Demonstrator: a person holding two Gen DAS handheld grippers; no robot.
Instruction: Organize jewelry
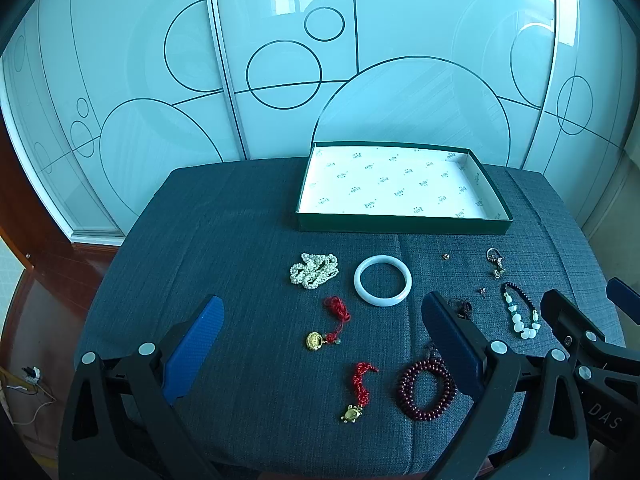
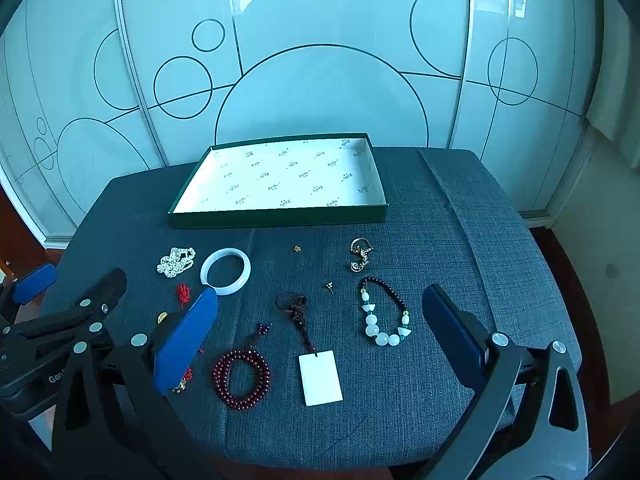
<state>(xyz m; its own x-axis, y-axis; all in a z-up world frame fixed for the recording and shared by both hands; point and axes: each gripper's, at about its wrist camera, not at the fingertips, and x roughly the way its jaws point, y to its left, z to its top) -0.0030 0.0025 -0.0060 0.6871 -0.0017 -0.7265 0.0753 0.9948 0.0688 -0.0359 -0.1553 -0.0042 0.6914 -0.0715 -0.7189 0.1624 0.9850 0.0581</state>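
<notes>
Hovering with jaws wide and empty, left gripper [image 1: 320, 344] and right gripper [image 2: 320, 336] above jewelry scattered on grey cloth table [image 2: 460, 240]; green tray [image 2: 280, 216] bare; risk: red-cord gold charm [image 1: 320, 338] snagging, white jade bangle [image 1: 383, 280] slipping from pads

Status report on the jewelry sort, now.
Left gripper open, empty. Right gripper open, empty. Green tray empty; white bangle, pearls, red bead bracelet on cushion. Nothing blocking.

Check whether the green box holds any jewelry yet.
Empty. The green box shows only its printed white lining in both views; the white bangle, pearl strand and dark red bead bracelet lie on the cloth.
</notes>
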